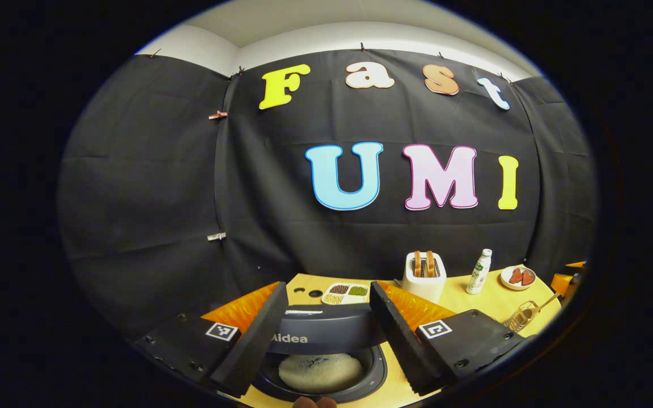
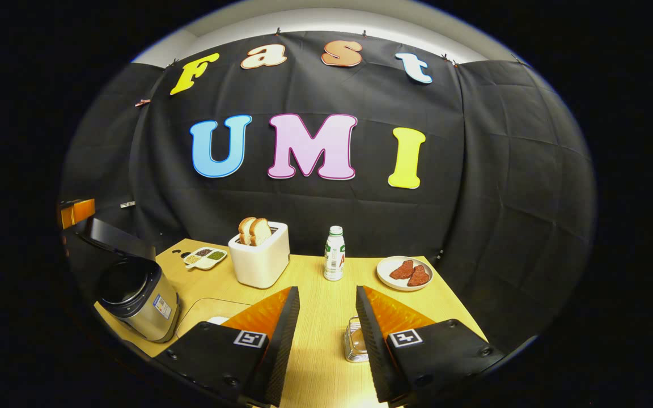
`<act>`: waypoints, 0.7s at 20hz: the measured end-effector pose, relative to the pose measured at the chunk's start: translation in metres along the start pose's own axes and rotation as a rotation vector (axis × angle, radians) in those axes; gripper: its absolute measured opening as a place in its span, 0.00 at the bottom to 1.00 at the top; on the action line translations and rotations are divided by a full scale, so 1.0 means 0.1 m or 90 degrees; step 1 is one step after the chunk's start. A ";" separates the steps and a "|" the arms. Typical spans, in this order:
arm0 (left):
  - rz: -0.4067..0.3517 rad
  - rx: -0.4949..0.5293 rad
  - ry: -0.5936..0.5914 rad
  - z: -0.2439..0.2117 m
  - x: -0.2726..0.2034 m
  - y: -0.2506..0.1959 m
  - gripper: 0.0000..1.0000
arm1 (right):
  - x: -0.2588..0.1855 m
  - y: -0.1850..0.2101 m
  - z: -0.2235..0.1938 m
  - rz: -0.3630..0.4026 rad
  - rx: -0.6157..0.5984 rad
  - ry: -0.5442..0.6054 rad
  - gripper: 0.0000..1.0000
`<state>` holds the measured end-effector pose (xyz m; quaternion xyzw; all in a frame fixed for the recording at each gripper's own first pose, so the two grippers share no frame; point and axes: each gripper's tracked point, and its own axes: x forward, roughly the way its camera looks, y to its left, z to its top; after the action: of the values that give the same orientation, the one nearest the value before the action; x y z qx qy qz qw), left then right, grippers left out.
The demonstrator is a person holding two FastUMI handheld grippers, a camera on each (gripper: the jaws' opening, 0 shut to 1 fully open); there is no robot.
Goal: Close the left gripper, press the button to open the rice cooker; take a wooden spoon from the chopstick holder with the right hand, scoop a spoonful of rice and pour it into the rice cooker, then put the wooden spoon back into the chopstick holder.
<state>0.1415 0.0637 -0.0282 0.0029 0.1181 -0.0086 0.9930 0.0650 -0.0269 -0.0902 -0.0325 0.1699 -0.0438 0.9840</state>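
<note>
The left gripper [image 1: 322,331] hangs over the open cooker [image 1: 326,362], its jaws spread with the raised lid [image 1: 321,334] showing between them and white rice [image 1: 321,371] lying in the pot below. Beyond the lid sits a divided tray [image 1: 346,293] of grains, then a toaster [image 1: 424,276] with bread, a bottle [image 1: 478,273] and a plate [image 1: 518,277] of red pieces, all on the wooden table [image 1: 491,300]. At the right edge of the left gripper view the wire holder [image 1: 519,317] stands with the spoon [image 1: 539,306] leaning out of it. In the right gripper view the right gripper [image 2: 326,334] has its jaws spread and empty above the table, with the holder just beside the right finger, partly hidden behind it. The cooker stands far to the left in that view, lid up, well apart from this gripper.
</note>
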 end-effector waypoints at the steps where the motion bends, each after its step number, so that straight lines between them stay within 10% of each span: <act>1: 0.001 -0.001 0.011 -0.09 -0.05 -0.01 1.00 | -0.01 0.00 -0.02 0.002 0.000 0.002 0.64; 14: 0.022 -0.025 0.127 -1.16 -0.34 -0.09 1.00 | -0.09 -0.08 -0.16 -0.007 0.006 0.019 0.64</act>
<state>0.0811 0.0561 -0.1333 -0.0138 0.2162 0.0109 0.9762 0.0503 -0.0351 -0.1020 -0.0285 0.1844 -0.0500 0.9812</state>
